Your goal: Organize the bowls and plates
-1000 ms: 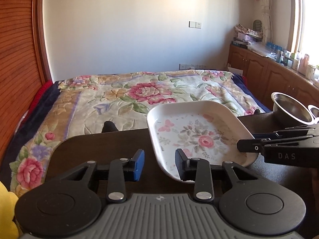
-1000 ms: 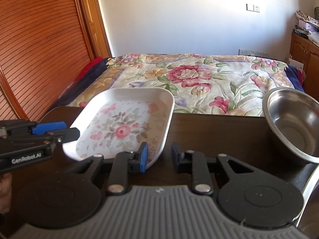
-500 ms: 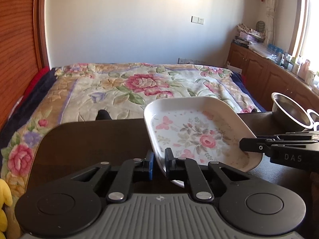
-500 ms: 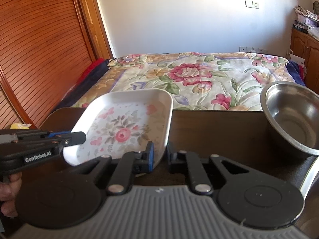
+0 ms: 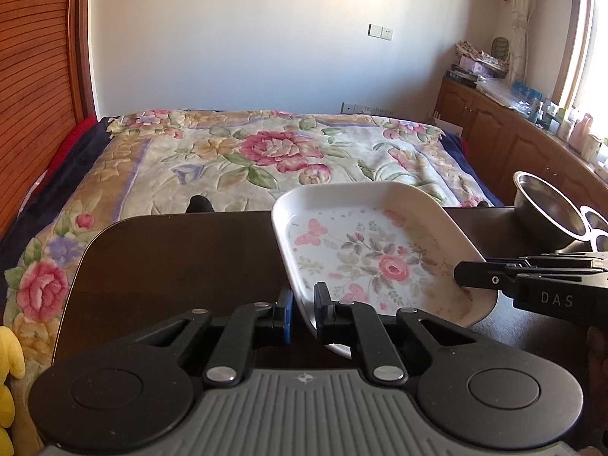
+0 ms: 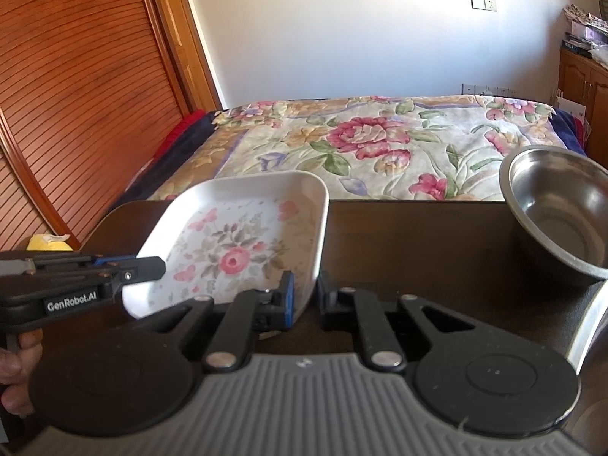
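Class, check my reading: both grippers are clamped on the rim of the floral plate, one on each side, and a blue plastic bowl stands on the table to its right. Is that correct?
One detail is wrong. The bowl is bare stainless steel, not blue plastic, as the right wrist view shows. The rest holds: the left gripper and right gripper each clamp the floral plate by its rim.

My left claw [image 5: 303, 313] and right claw [image 6: 304, 300] flank the white floral rectangular plate [image 5: 364, 254] over the dark wooden table [image 5: 171, 258]; the steel bowl [image 6: 562, 209] sits rightward (bed [image 5: 266, 152] behind).
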